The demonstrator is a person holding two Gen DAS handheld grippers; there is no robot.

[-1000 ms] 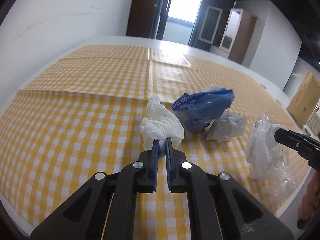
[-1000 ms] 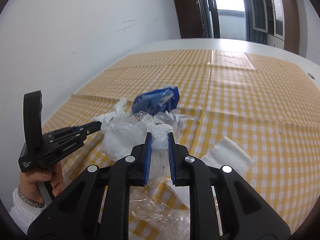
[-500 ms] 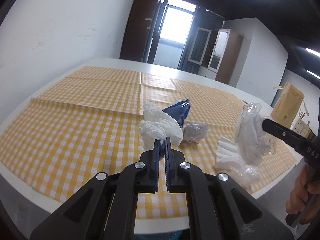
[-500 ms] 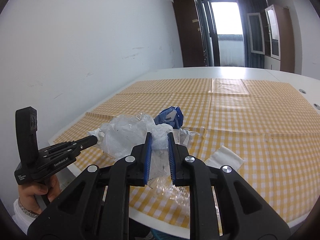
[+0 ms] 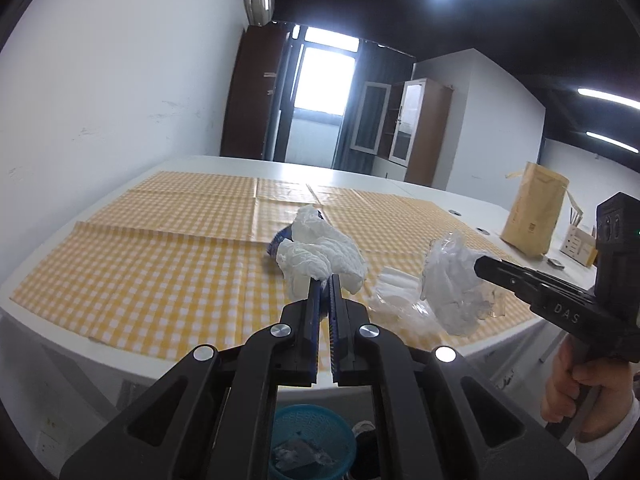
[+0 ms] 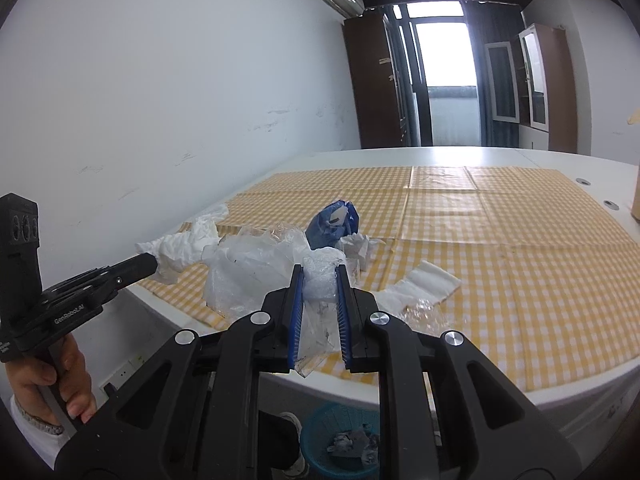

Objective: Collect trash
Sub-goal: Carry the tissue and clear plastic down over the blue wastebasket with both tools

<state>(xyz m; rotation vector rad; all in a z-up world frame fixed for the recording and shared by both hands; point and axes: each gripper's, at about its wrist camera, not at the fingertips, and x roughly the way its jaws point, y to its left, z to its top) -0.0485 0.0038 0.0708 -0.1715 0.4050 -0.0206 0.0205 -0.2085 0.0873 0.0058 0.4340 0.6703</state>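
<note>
My left gripper (image 5: 325, 280) is shut on a crumpled white tissue (image 5: 320, 254) and holds it in the air off the table's near edge. My right gripper (image 6: 319, 274) is shut on a clear crinkled plastic bag (image 6: 248, 276), also lifted near the table edge. The tissue also shows in the right wrist view (image 6: 180, 250), and the bag in the left wrist view (image 5: 452, 284). A blue basket (image 6: 340, 440) with scraps in it stands on the floor below; it shows in the left wrist view (image 5: 312, 444) too. A blue wrapper (image 6: 332, 224), a small crumpled white paper (image 6: 356, 246) and a folded white napkin (image 6: 420, 284) lie on the checked cloth.
The table (image 6: 460, 156) carries a yellow checked cloth (image 6: 540, 260). A brown paper bag (image 5: 536, 212) and a small box (image 5: 578, 244) stand at the table's right end. A white wall runs along the left. Clear plastic film (image 5: 396, 312) lies by the napkin.
Both grippers have lifted and pulled back from the table with their trash. The table edge and the blue basket on the floor have come into view below them.
</note>
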